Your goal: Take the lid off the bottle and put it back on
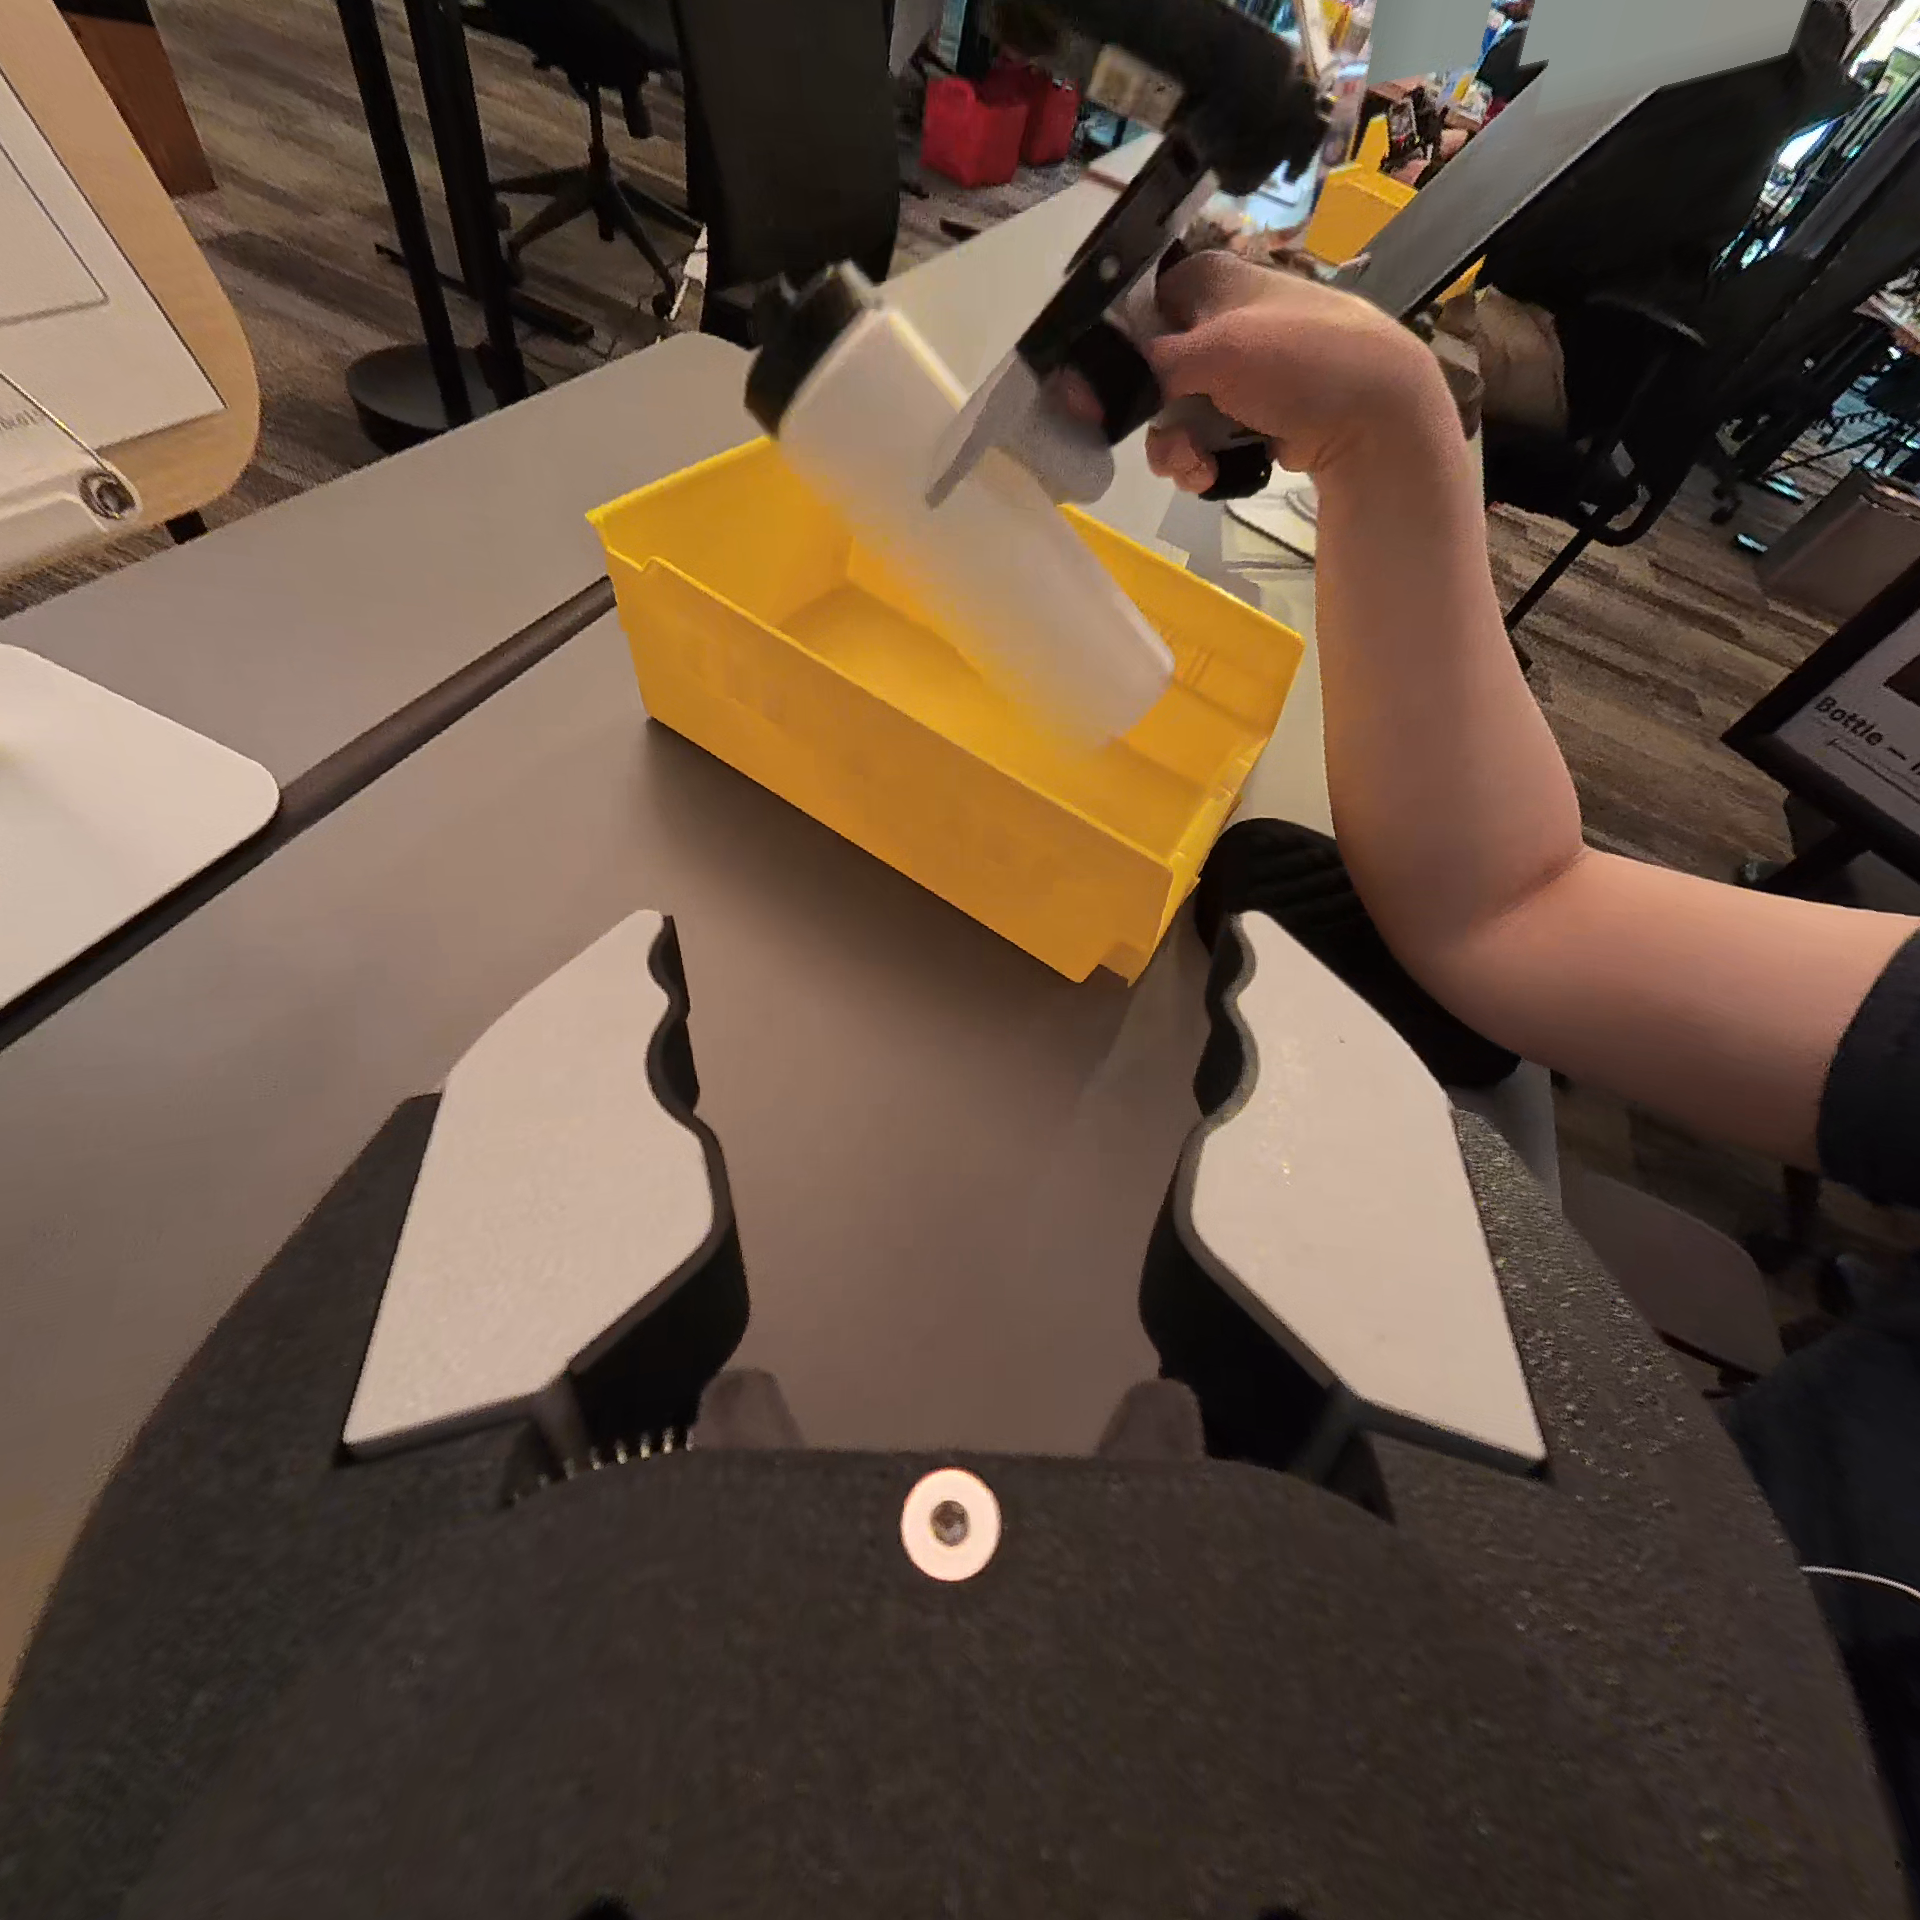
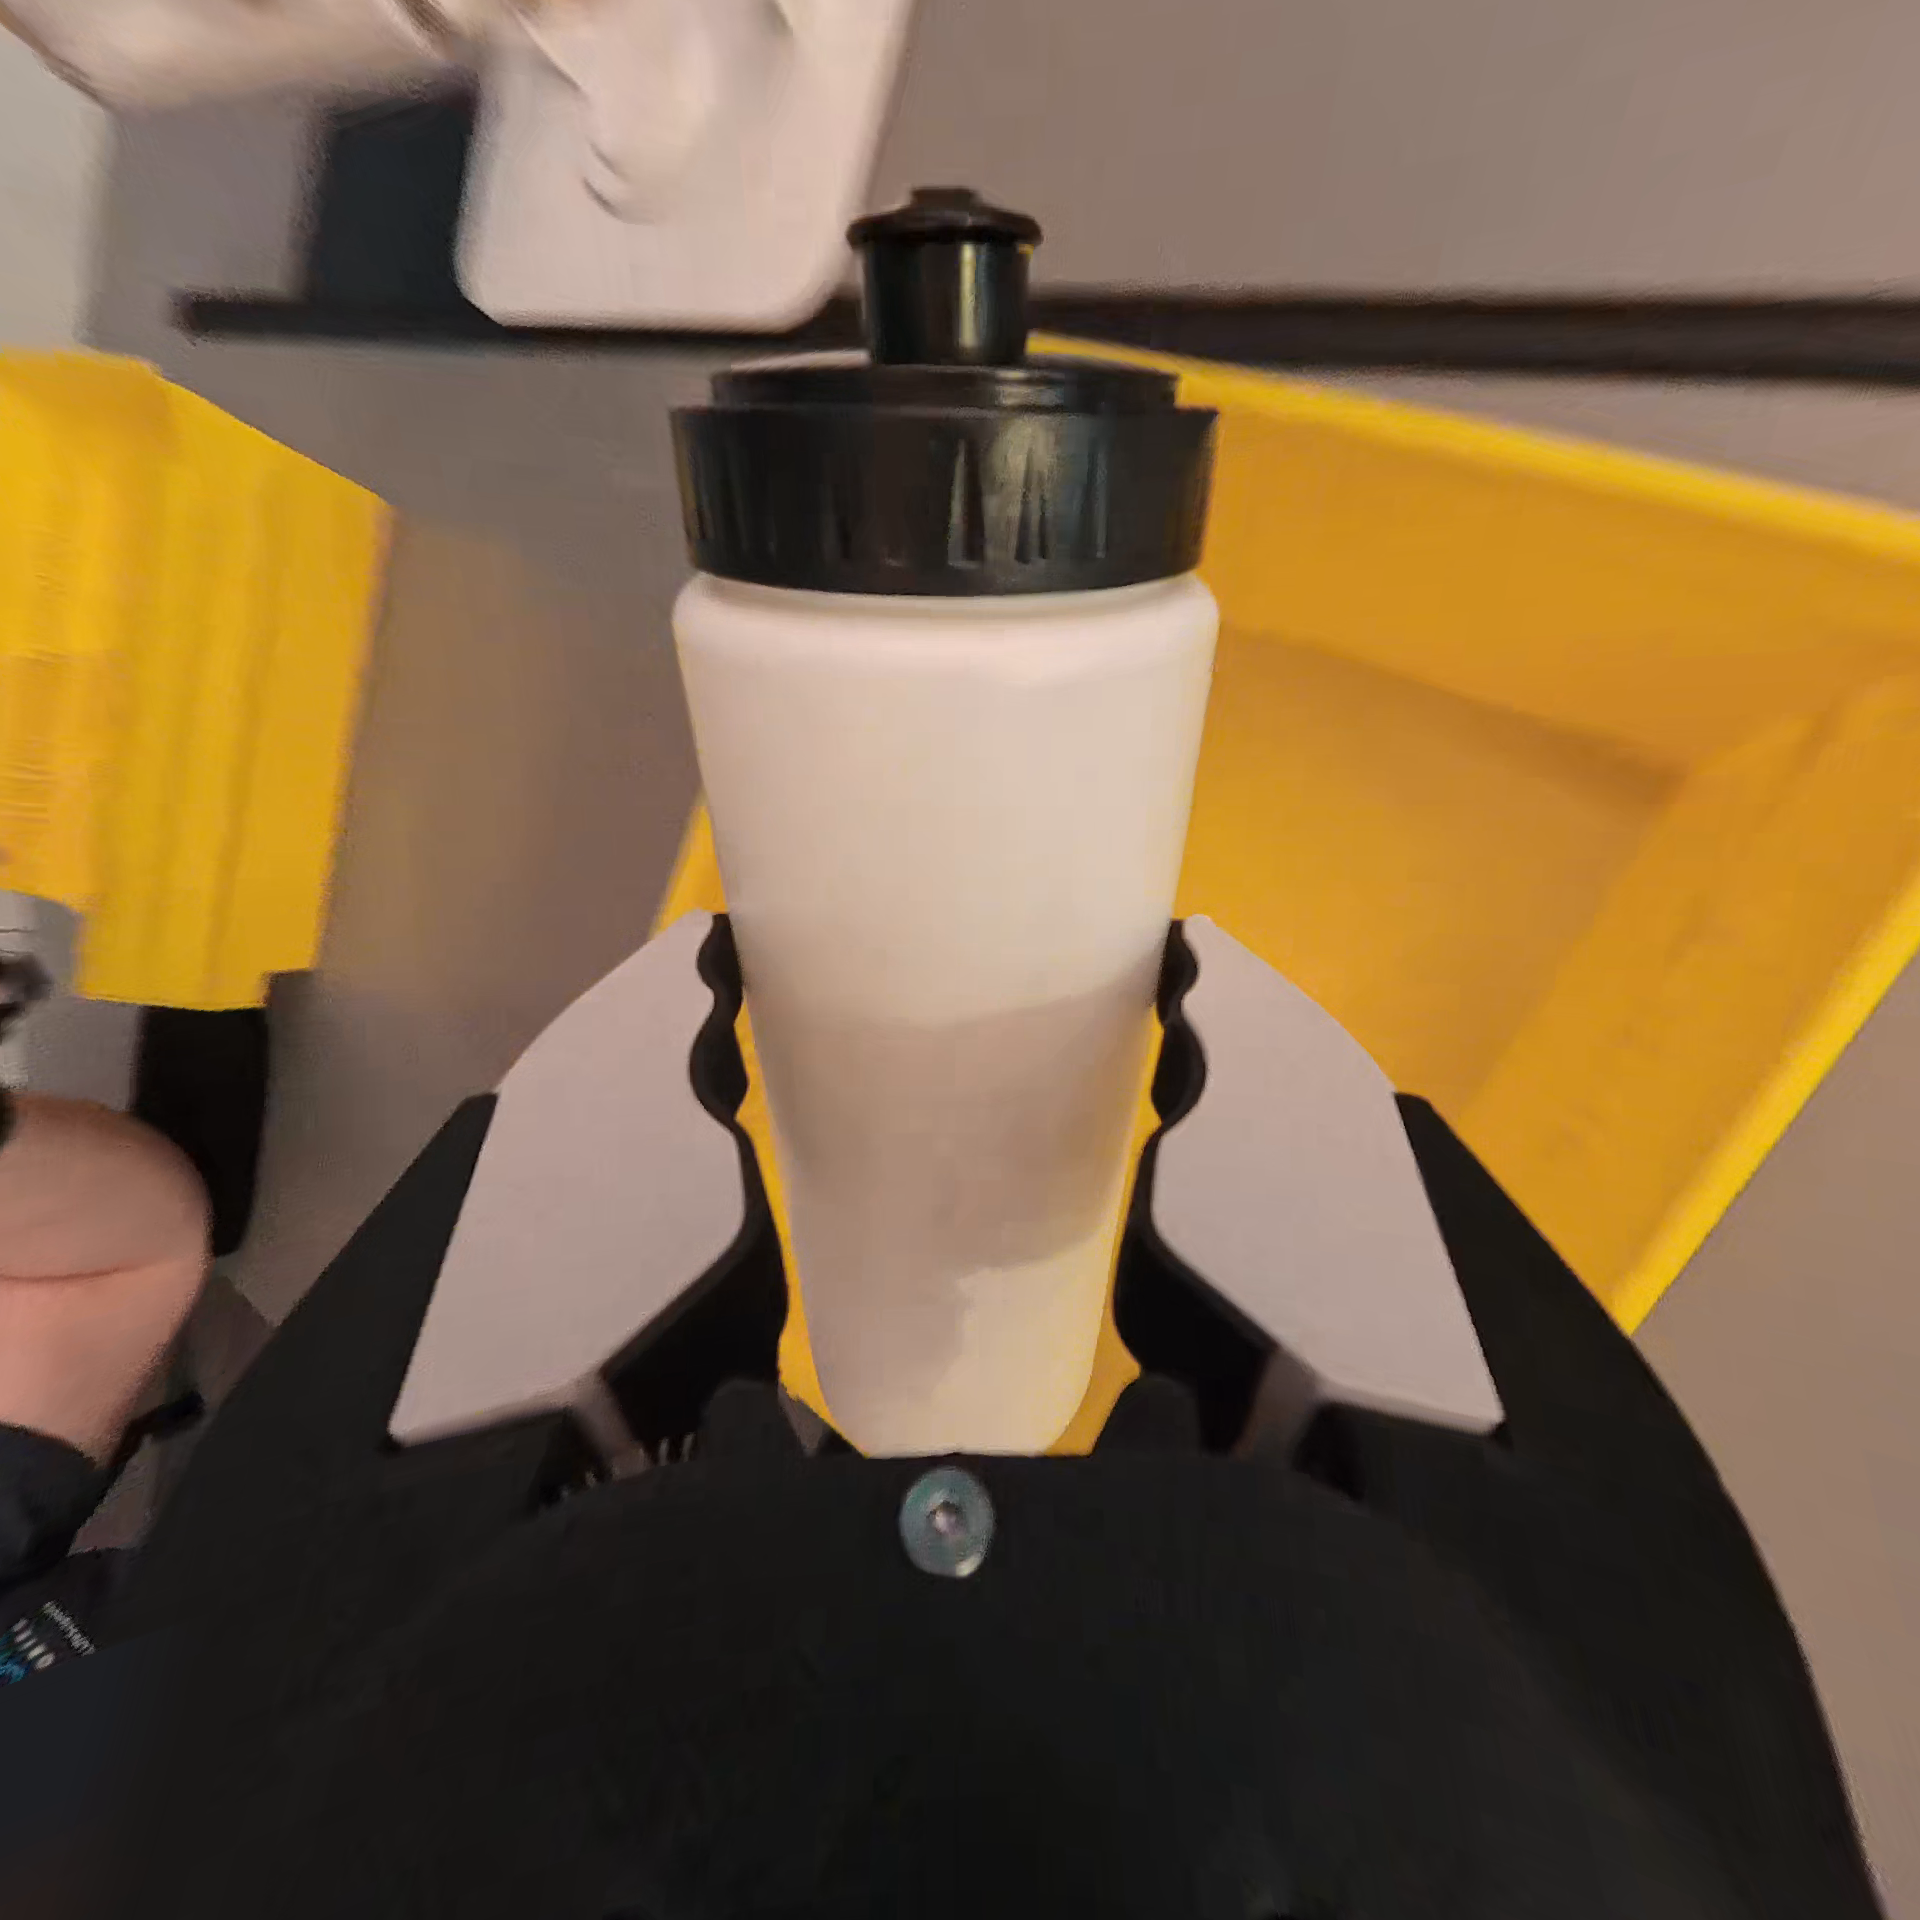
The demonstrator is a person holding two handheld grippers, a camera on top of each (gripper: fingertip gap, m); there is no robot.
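Your bottle (image 1: 966,520) smears with motion blur in the left wrist view, its base hiding part of the yellow bin (image 1: 914,748). At 12 o'clock in the right wrist view, a blurred white object (image 2: 665,156) stays unidentifiable, cut by the edge.

The bottle (image 2: 940,883) is plain white with a black ribbed lid (image 2: 940,488). The bin (image 1: 935,769) is solid yellow; the table (image 1: 416,935) is matte dark grey. Gripper fingers (image 1: 551,1195) are light grey with black padding.

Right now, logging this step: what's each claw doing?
Left claw: open, empty.
Right claw: shut on the white bottle, black lid on.
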